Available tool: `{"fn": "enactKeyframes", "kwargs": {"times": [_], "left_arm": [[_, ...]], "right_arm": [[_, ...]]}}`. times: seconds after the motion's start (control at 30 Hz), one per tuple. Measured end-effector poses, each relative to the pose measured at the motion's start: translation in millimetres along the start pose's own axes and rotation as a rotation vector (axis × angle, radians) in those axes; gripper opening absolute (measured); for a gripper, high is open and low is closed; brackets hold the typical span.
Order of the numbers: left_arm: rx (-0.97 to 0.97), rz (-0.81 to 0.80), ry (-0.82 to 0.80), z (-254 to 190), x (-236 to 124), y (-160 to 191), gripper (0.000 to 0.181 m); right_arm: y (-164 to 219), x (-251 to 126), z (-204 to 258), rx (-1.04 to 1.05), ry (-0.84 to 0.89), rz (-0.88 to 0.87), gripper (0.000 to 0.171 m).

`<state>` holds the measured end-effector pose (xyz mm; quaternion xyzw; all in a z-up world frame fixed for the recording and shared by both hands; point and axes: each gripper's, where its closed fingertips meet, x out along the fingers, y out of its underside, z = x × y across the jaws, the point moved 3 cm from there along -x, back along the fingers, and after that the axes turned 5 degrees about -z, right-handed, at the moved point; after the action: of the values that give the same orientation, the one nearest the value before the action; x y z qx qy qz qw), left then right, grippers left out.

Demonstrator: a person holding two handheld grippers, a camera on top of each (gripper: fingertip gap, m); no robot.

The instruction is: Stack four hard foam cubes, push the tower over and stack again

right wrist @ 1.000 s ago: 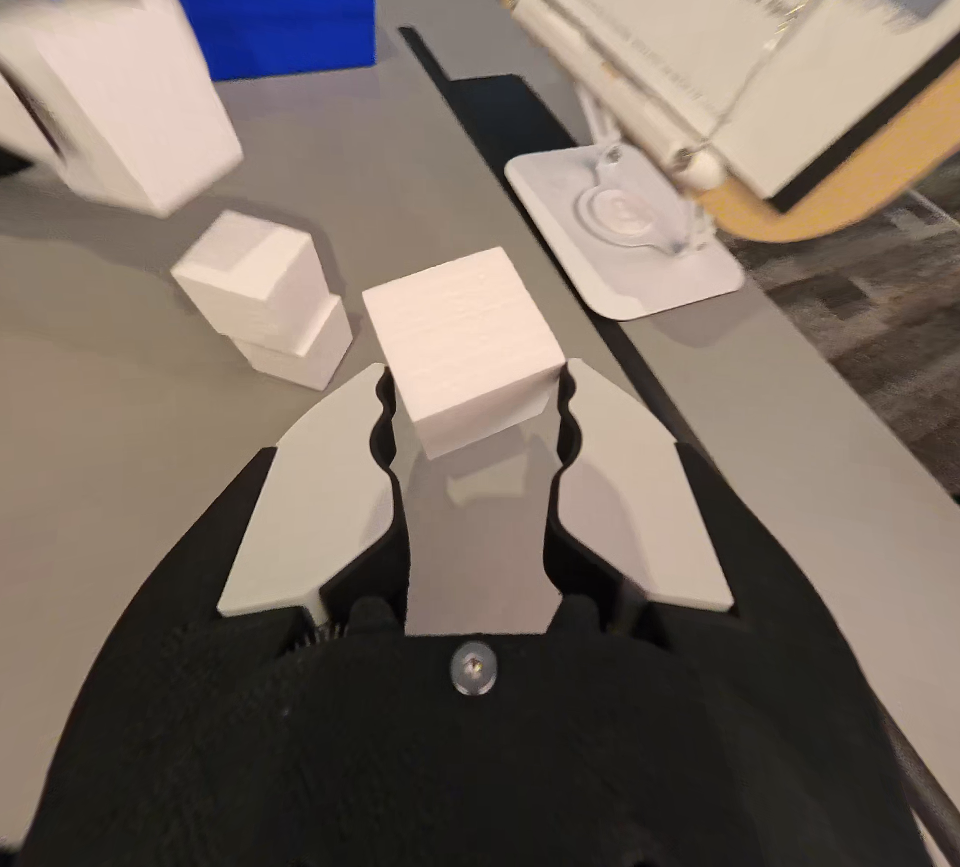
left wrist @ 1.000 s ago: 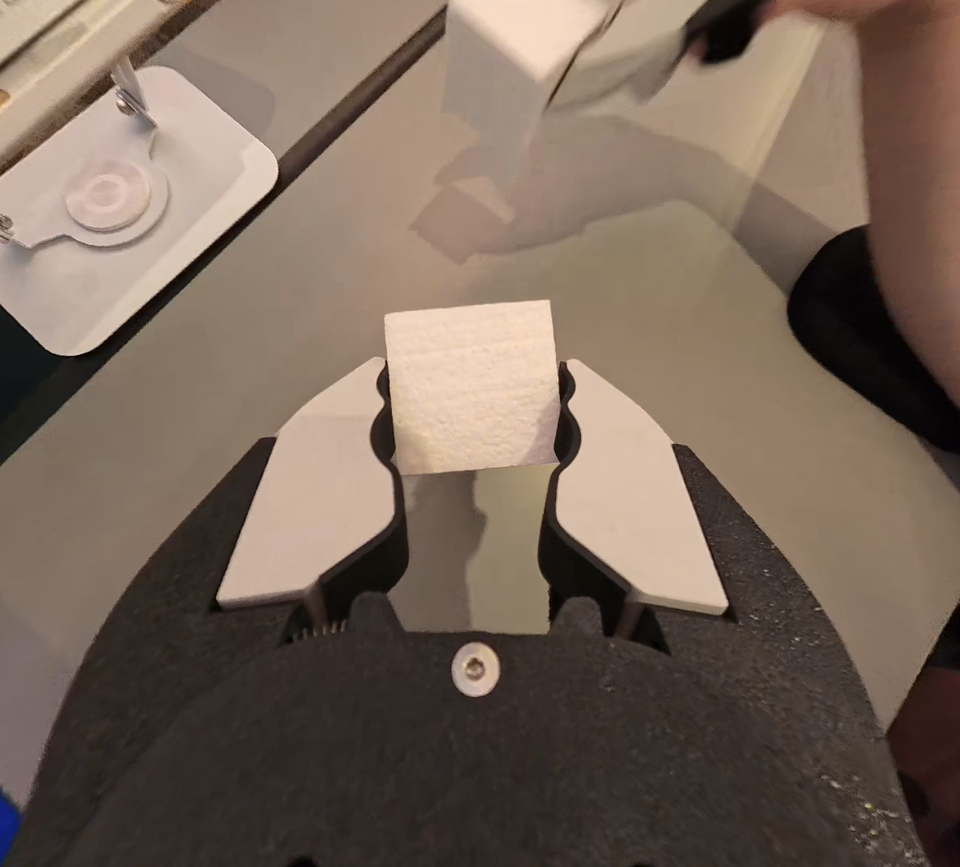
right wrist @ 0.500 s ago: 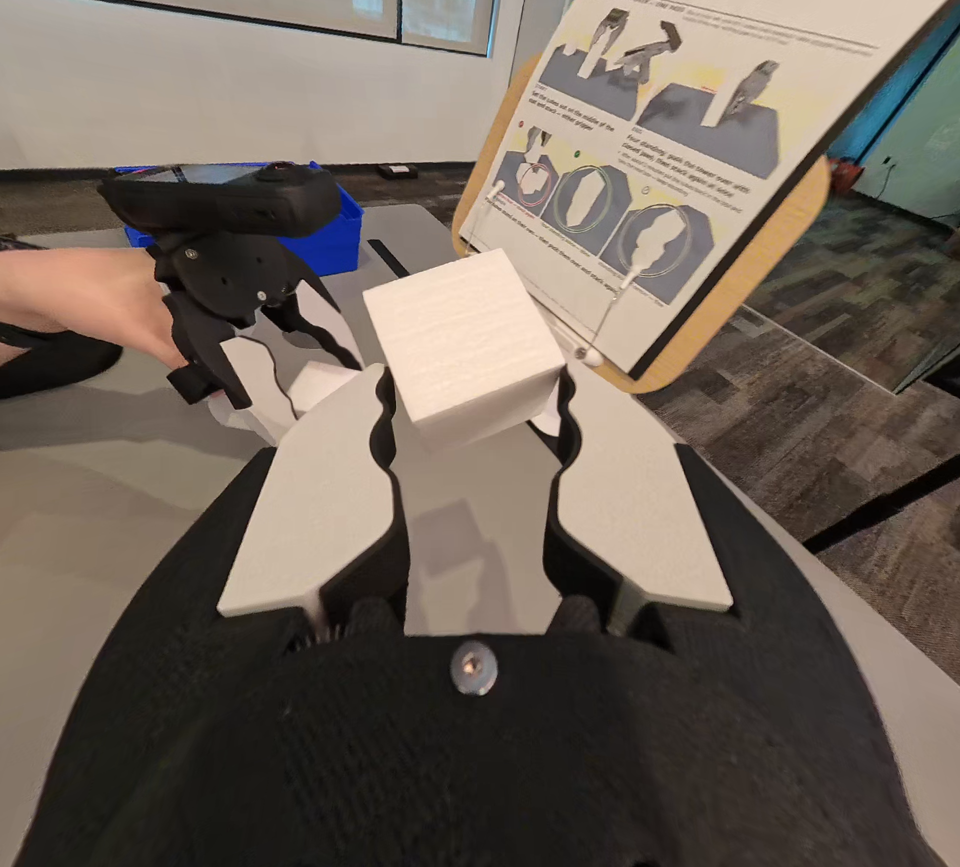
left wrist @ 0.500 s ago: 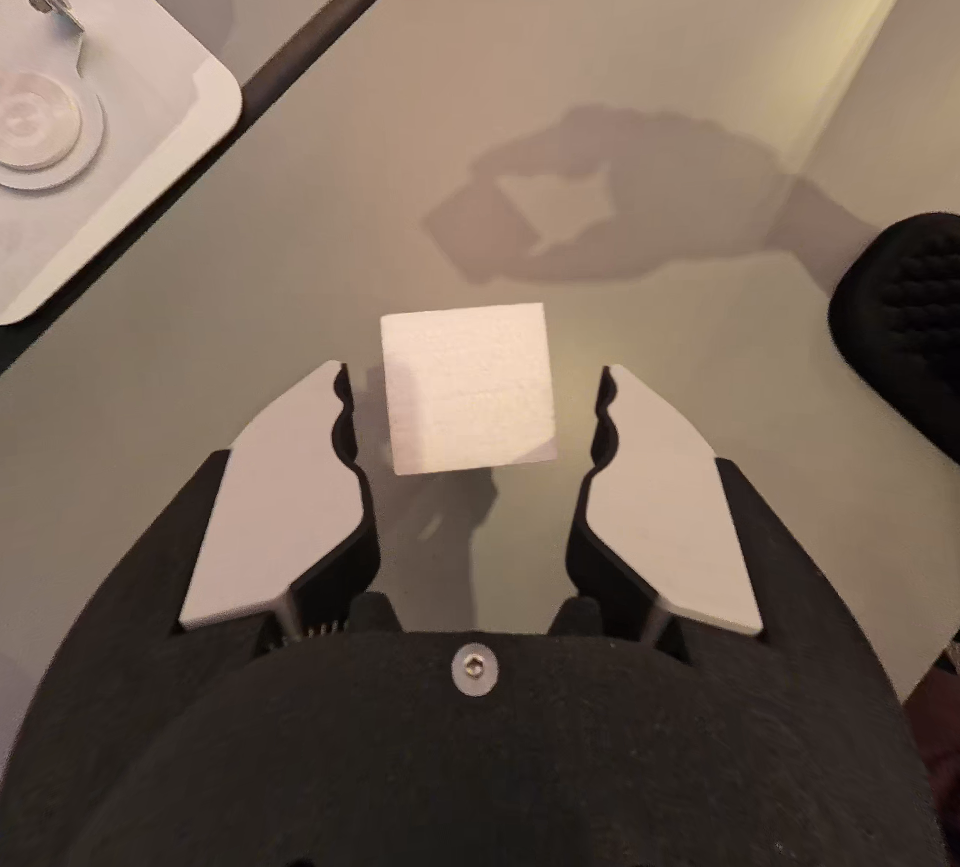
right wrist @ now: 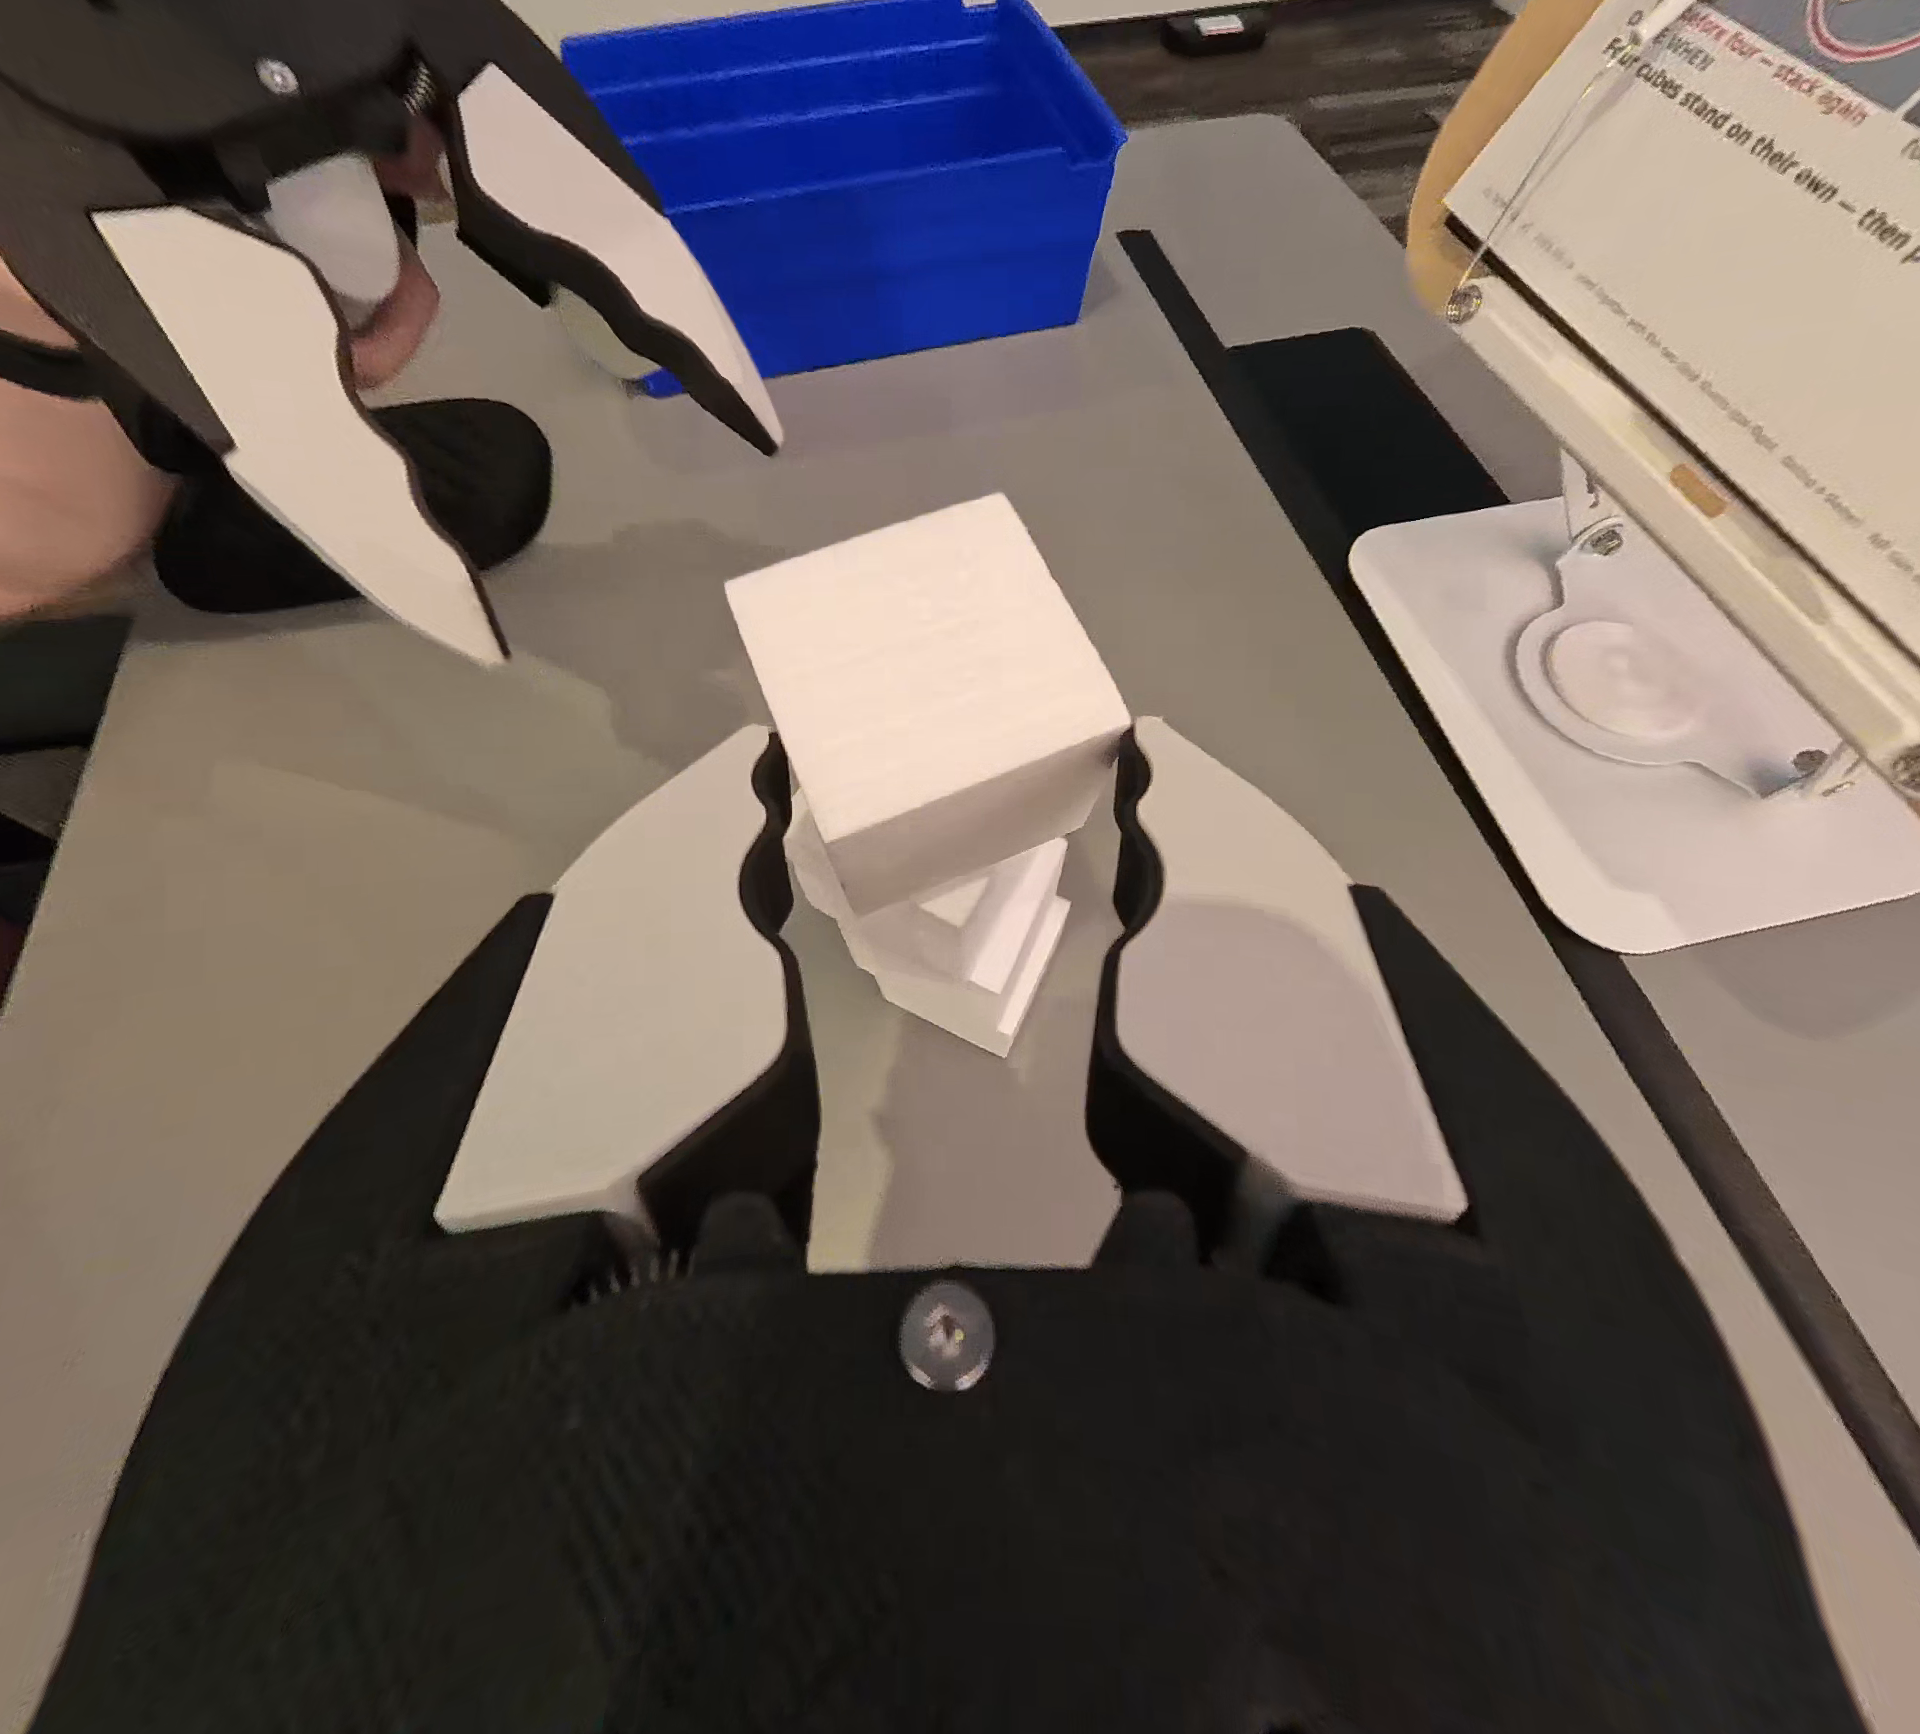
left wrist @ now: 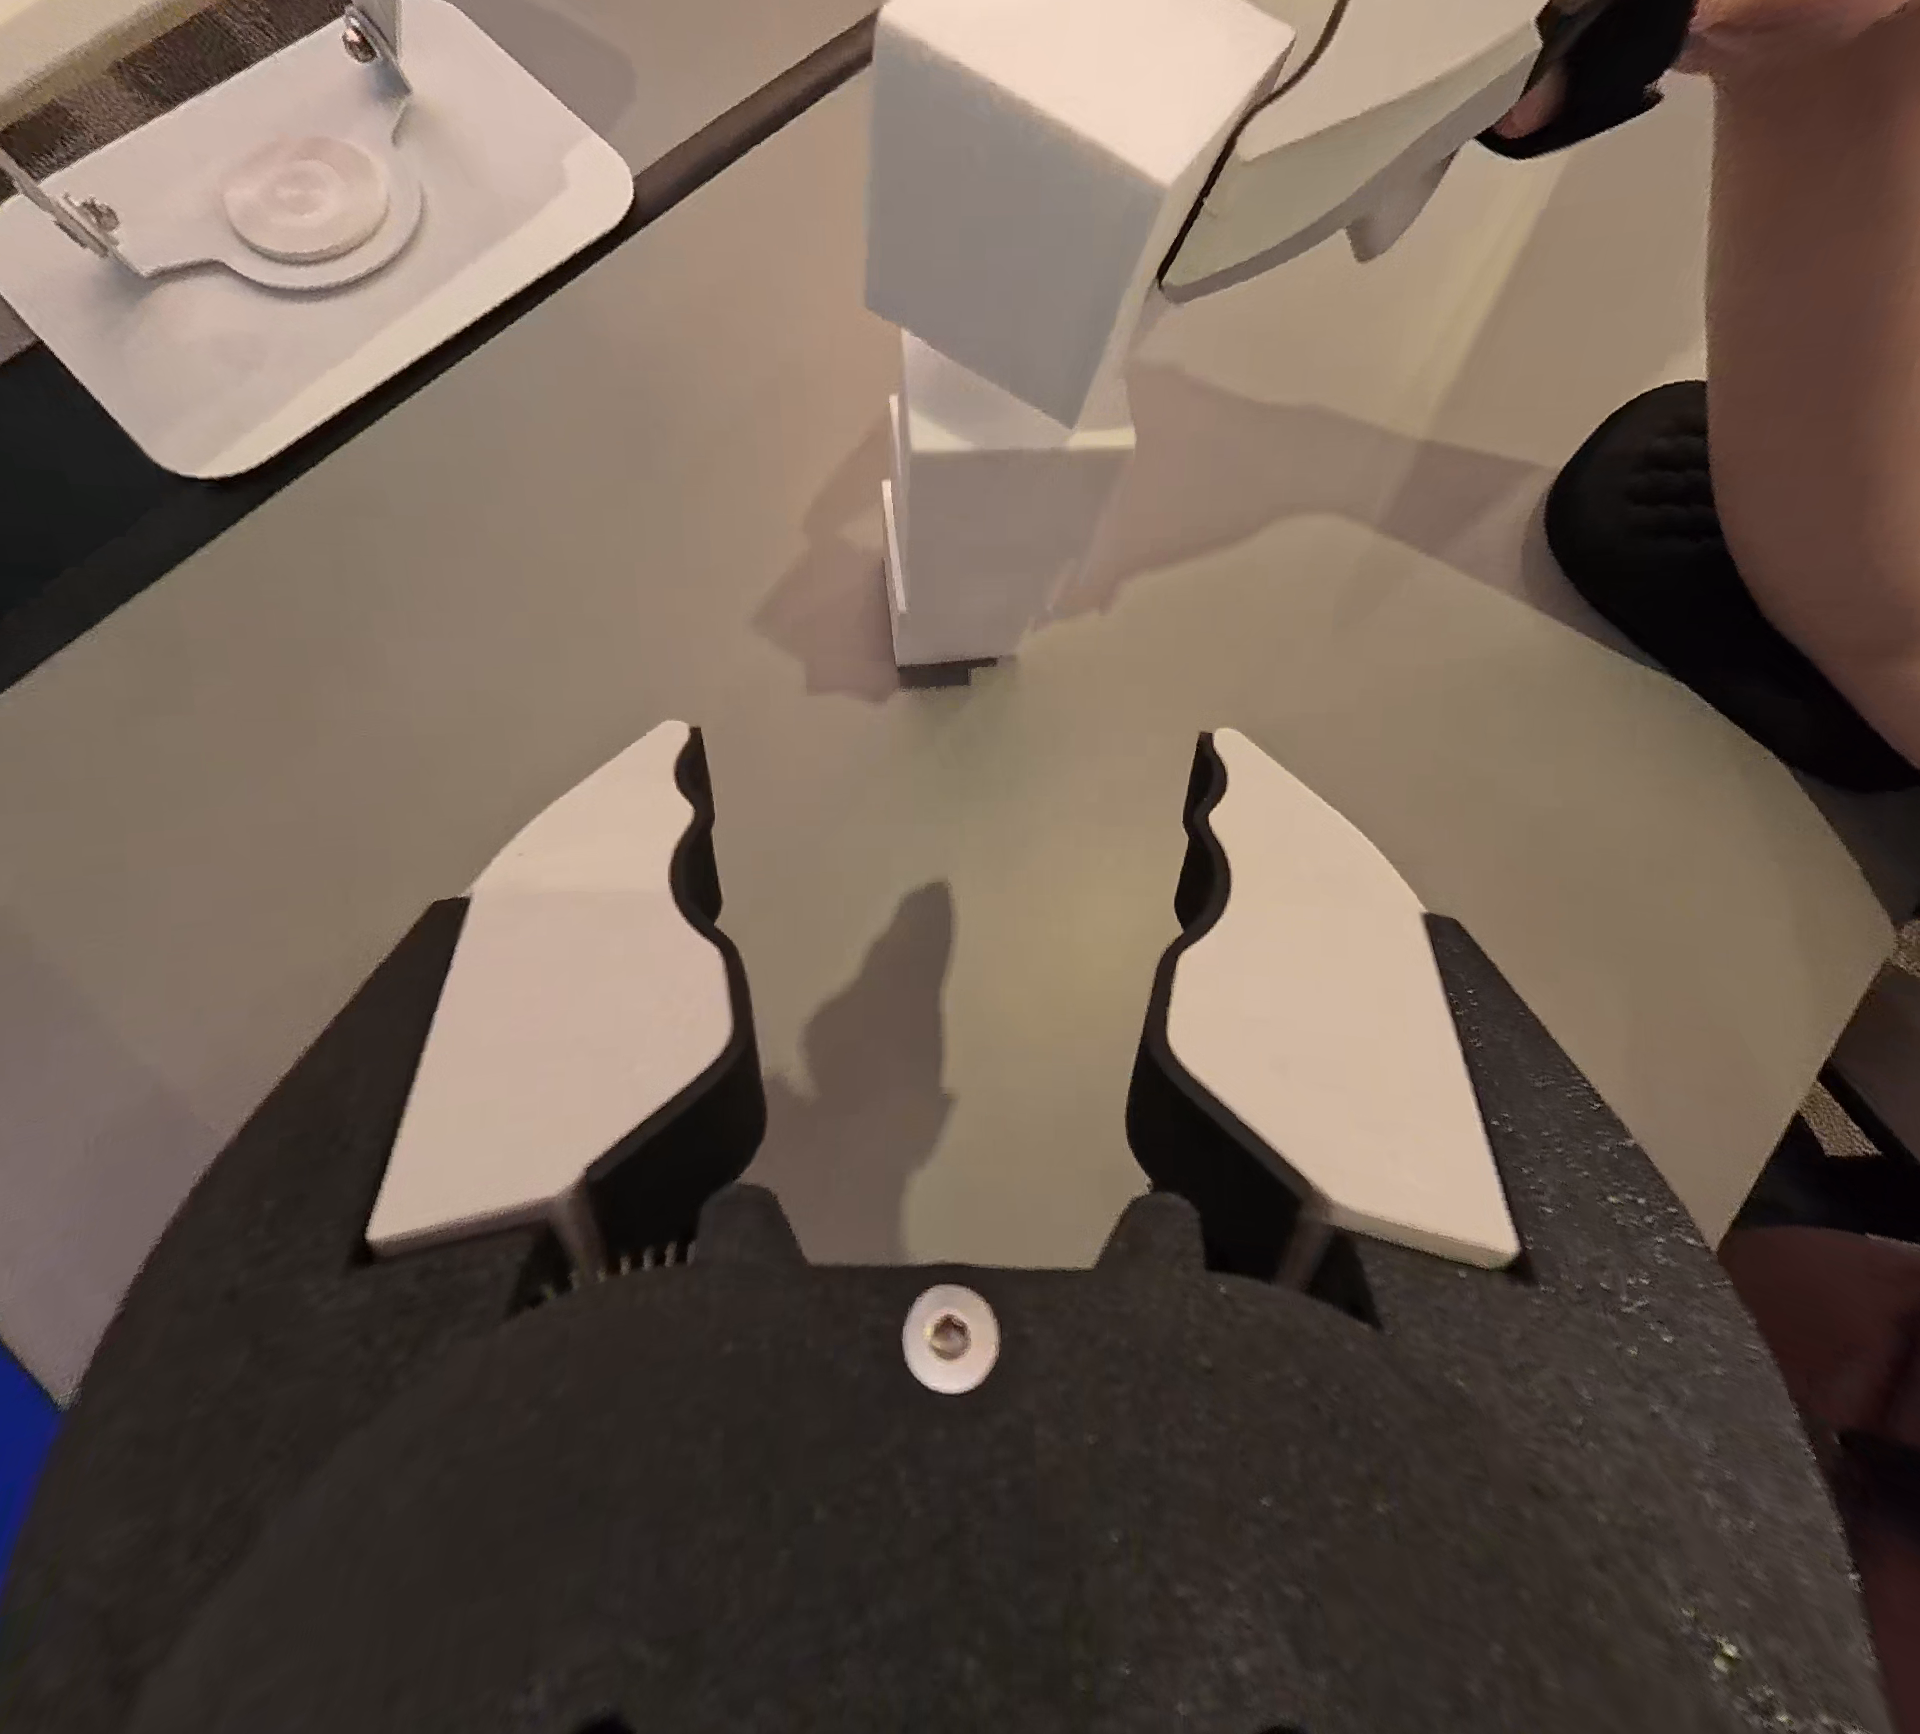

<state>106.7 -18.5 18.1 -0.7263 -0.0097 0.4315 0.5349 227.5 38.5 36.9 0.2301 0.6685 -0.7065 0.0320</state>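
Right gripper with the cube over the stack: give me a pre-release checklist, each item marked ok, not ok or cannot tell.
1. Right gripper shut on the held cube: ok.
2. Held cube square with the stack below: not ok; in the left wrist view it sits rotated, one corner pointing down.
3. Held cube touching the stack: cannot tell.
4. Stack below straight: not ok; its cubes are slightly offset and twisted against each other.
5. Left gripper open, empty and apart from the stack: ok.
6. Table around the stack free of loose cubes: ok; the blue bin and the white stand base stand apart.
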Motion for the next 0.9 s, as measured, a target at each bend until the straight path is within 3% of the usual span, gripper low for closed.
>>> {"fn": "enactKeyframes", "kwargs": {"times": [0.13,0.23,0.43,0.9], "left_arm": [[0.002,0.005,-0.020,7,-10,12,0.087],[-0.007,0.012,-0.016,9,-14,21,0.085],[0.004,0.012,0.003,4,-20,29,0.083],[0.016,0.012,0.048,1,-12,37,0.082]], "right_arm": [[-6,-3,7,-0.108,-0.086,0.007,0.061],[-8,-4,10,-0.242,-0.263,0.049,0.061],[-15,3,9,-0.296,-0.551,0.095,0.061],[1,15,-7,-0.315,-0.543,0.095,0.063]]}}
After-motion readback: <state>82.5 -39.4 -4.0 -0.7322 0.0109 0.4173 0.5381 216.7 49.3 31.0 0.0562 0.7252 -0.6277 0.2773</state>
